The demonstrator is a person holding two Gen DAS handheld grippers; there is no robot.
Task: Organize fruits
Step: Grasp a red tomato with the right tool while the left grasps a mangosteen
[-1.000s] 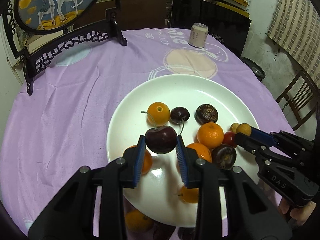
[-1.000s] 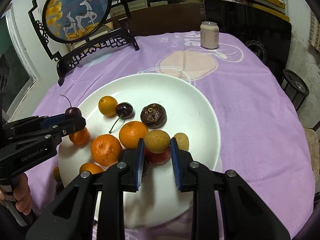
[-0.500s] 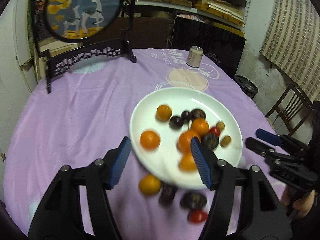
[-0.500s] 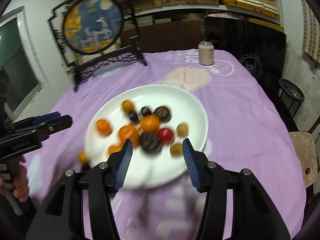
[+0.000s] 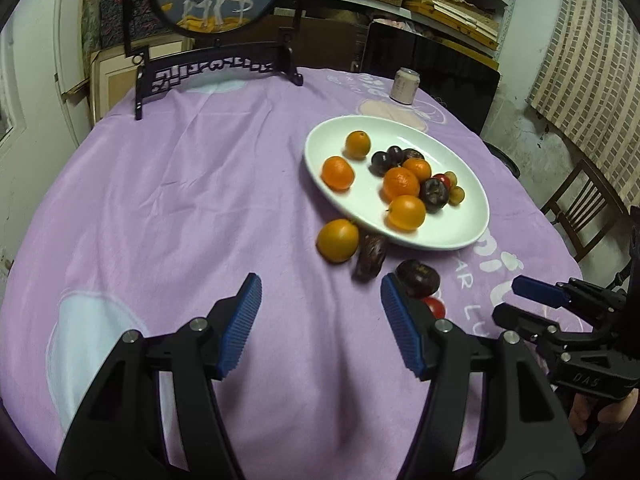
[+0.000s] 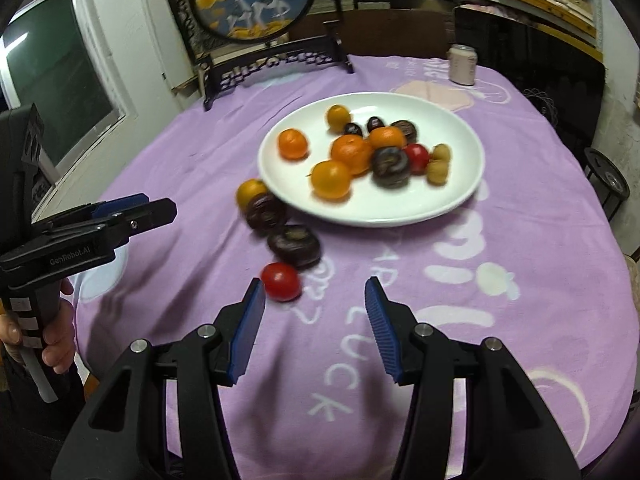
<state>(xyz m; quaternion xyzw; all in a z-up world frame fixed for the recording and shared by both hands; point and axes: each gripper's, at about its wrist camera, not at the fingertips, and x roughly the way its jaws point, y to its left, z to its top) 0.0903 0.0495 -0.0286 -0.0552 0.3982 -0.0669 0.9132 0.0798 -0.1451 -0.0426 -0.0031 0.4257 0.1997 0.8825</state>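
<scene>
Both tongs are empty right now. Our left gripper (image 5: pixel 320 328) sits at the bottom of its own view with the blue pads spread roughly halfway, only purple tablecloth (image 5: pixel 180 200) between them. Our right gripper (image 6: pixel 314 326) is parted a bit less, also over bare cloth. The jaws on both have just been opening, and nothing is between either pair.

The fruit is mostly on the white plate (image 5: pixel 460 236), upper right of centre in the left view: several oranges (image 5: pixel 400 185), a few dark plums (image 5: pixel 434 195), a red one and a couple of small yellowish ones, all bunched toward the plate's right half.

Four pieces are on the cloth. A loose orange (image 5: pixel 338 240) touches the plate's near rim, a dark wrinkled fruit (image 5: pixel 370 258) lies right beside it, and another dark plum (image 5: pixel 418 279) sits just off the left gripper's right pad. A small red fruit (image 6: pixel 281 281) sits right beside the right gripper's left pad in the right view; in the left view it's half hidden behind a finger.

Around the edges: a carved black stand (image 5: pixel 216 68) holding a round deer painting is at the top left, and a pale can (image 5: pixel 406 86) is on the far side of the table. A wooden chair (image 5: pixel 580 212) is at the right edge. Motion blur smears the fruit in the right view.
</scene>
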